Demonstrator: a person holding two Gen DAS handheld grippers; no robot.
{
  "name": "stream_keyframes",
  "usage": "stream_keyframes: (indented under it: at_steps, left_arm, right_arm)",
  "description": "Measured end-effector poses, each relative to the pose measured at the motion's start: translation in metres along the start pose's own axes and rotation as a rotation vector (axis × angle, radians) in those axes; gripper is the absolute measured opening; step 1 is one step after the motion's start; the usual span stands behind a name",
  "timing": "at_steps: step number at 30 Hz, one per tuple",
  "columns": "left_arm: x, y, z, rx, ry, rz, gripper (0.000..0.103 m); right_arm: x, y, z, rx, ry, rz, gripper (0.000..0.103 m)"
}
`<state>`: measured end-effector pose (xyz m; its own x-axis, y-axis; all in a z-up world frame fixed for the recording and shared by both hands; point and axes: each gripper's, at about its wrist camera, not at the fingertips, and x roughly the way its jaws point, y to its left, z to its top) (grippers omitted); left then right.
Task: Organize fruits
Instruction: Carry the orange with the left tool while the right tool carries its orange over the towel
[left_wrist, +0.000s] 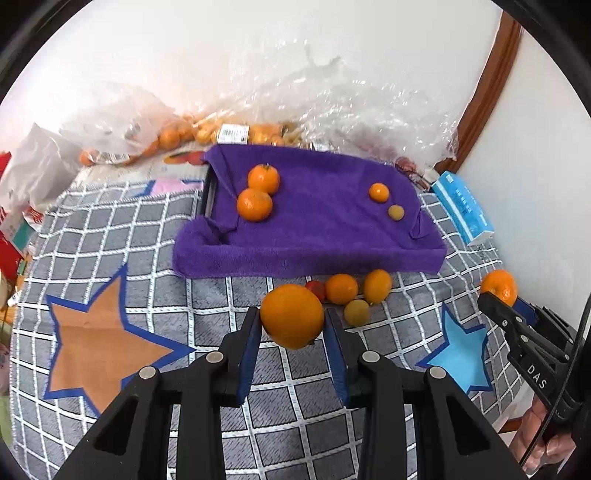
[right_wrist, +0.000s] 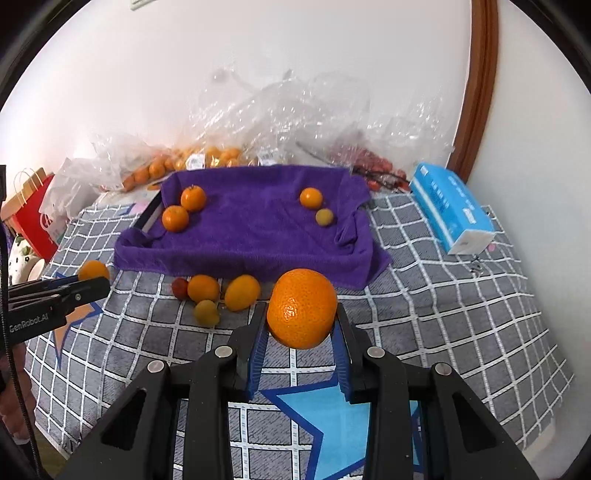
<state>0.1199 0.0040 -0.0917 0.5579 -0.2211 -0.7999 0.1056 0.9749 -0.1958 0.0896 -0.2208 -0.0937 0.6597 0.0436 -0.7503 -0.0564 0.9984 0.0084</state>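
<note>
My left gripper (left_wrist: 292, 325) is shut on an orange (left_wrist: 291, 315), held above the checked cloth in front of the tray. My right gripper (right_wrist: 301, 325) is shut on another orange (right_wrist: 302, 308); it also shows at the right of the left wrist view (left_wrist: 499, 286). A tray lined with a purple towel (left_wrist: 314, 221) holds two oranges (left_wrist: 255, 204) at its left and a small orange (left_wrist: 379, 192) with a yellowish fruit (left_wrist: 396, 212) at its right. Several loose fruits (left_wrist: 341, 288) lie on the cloth before the tray's front edge (right_wrist: 203, 288).
Clear plastic bags of fruit (right_wrist: 207, 158) lie behind the tray against the white wall. A blue tissue pack (right_wrist: 450, 210) lies right of the tray. A red paper bag (right_wrist: 31, 218) stands at the far left. A wooden frame (right_wrist: 476, 92) runs up the right.
</note>
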Motion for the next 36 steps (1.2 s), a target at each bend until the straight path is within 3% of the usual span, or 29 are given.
stream_keyframes:
  at_steps: [11, 19, 25, 36]
  left_arm:
    - [-0.029, 0.001, 0.016, -0.023, -0.059, 0.009, 0.032]
    - [-0.028, -0.002, 0.028, -0.008, -0.061, -0.049, 0.032]
    - [-0.044, -0.005, 0.042, -0.005, -0.122, -0.054, 0.032]
    - [-0.032, 0.013, 0.045, -0.041, -0.108, -0.065, 0.032]
  right_arm:
    - [-0.018, -0.006, 0.020, 0.006, -0.061, 0.020, 0.033]
    - [-0.012, -0.007, 0.029, -0.010, -0.049, 0.001, 0.033]
    - [-0.019, -0.006, 0.037, 0.004, -0.089, 0.027, 0.033]
    - [-0.008, 0.006, 0.048, -0.025, -0.087, 0.020, 0.033]
